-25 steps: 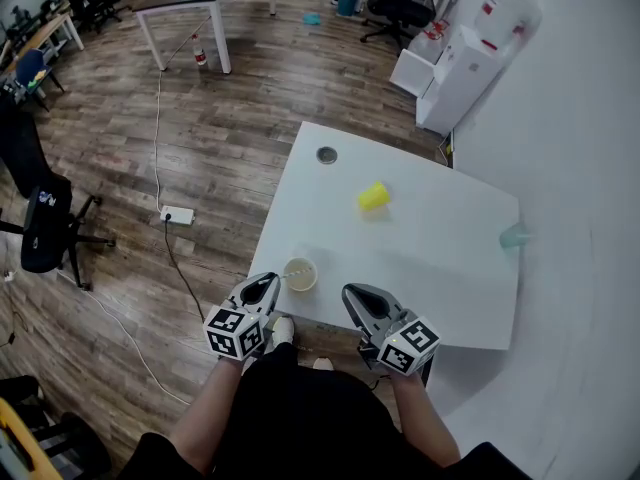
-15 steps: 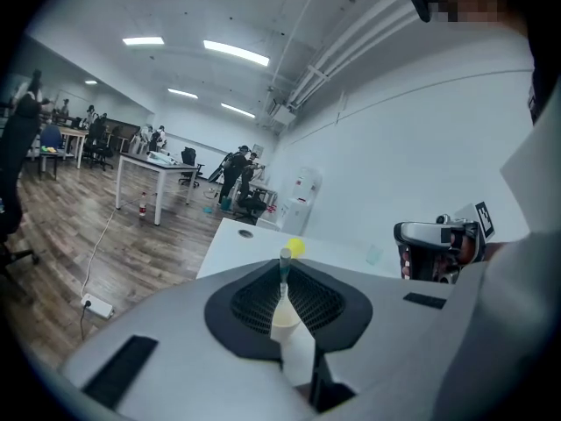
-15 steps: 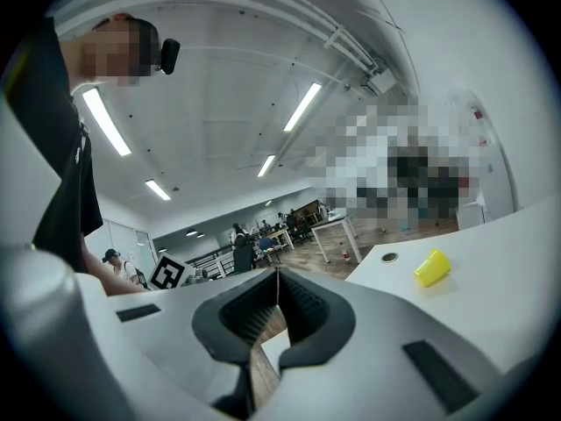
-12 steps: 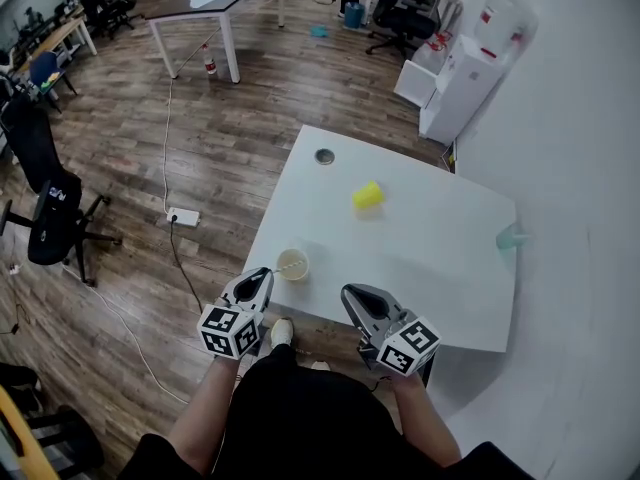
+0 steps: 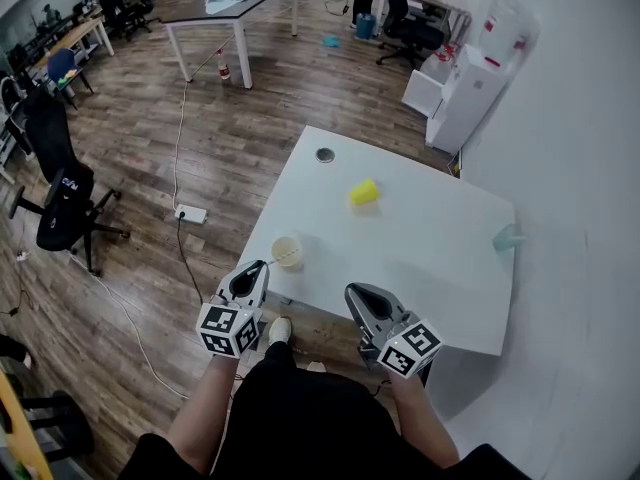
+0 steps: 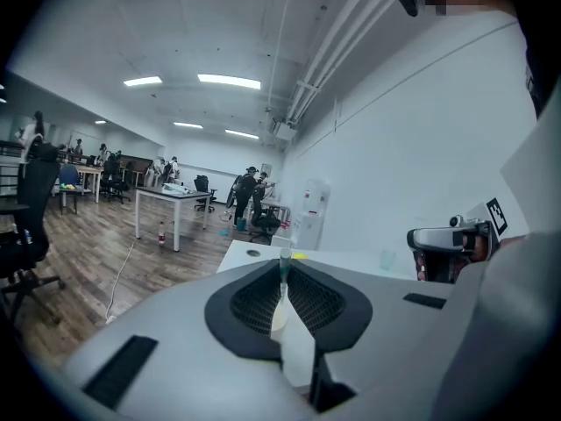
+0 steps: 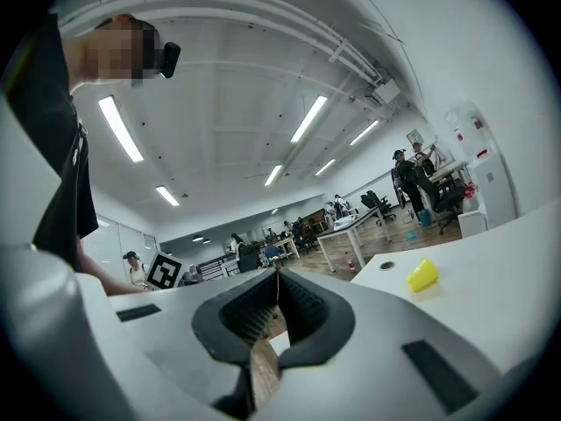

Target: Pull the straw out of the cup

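A cream cup (image 5: 287,251) with a thin straw (image 5: 281,263) stands near the front left corner of the white table (image 5: 420,248). My left gripper (image 5: 257,269) hovers just off that corner, close to the cup's near left side, jaws shut. Along its jaws the straw (image 6: 283,270) rises above the cup (image 6: 279,316) just beyond the tips; I see no hold on it. My right gripper (image 5: 358,294) hangs at the table's front edge, shut and empty.
A yellow cup (image 5: 364,192) lies on its side mid-table, also in the right gripper view as the yellow cup (image 7: 422,275). A pale teal cup (image 5: 508,237) stands at the right edge. A cable grommet (image 5: 325,154) sits far left. An office chair (image 5: 62,208) and a power strip (image 5: 190,213) are on the floor.
The head view has shifted back, so the table sits higher in the frame. Both grippers stay shut at the front edge; the left one sits slightly further left of the cup.
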`<control>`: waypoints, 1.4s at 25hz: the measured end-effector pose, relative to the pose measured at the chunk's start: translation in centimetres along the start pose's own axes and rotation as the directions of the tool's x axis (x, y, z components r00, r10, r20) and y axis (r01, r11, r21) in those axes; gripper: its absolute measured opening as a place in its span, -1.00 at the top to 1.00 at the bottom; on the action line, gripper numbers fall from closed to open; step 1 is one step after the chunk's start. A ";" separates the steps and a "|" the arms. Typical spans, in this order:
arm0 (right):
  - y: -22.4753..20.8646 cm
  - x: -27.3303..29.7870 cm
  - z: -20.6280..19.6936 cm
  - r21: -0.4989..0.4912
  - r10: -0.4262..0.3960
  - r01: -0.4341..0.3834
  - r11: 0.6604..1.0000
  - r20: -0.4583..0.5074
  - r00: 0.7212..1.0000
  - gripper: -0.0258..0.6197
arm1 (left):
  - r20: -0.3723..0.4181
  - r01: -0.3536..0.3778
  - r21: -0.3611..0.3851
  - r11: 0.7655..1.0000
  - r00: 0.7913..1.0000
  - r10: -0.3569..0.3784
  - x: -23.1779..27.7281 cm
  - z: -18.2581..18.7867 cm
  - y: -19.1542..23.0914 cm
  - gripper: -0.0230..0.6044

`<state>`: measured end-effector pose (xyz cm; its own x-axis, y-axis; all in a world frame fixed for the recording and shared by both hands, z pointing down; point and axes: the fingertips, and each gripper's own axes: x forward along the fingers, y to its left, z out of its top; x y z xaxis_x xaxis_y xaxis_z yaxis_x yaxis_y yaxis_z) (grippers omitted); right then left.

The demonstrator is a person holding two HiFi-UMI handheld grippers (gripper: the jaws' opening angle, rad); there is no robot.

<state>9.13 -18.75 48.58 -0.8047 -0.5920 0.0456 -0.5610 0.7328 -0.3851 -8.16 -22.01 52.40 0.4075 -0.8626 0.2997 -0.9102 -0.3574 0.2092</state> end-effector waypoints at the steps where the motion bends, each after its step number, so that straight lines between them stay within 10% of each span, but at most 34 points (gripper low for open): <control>1: 0.2 -0.4 0.1 -0.001 0.007 -0.007 1.000 0.003 1.000 0.85 | 0.010 -0.005 0.002 1.000 1.000 0.005 -0.3 0.2 -0.5 0.81; 35: 3.8 1.0 1.7 -0.042 0.016 -0.014 0.999 0.038 0.999 0.85 | 0.111 -0.021 0.008 1.000 0.994 0.020 -6.3 4.3 -0.3 0.81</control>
<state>6.48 -17.10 45.62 -0.8053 -0.5928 0.0040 -0.5571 0.7545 -0.3468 -10.80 -18.05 46.43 0.3783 -0.9042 0.1984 -0.9193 -0.3418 0.1952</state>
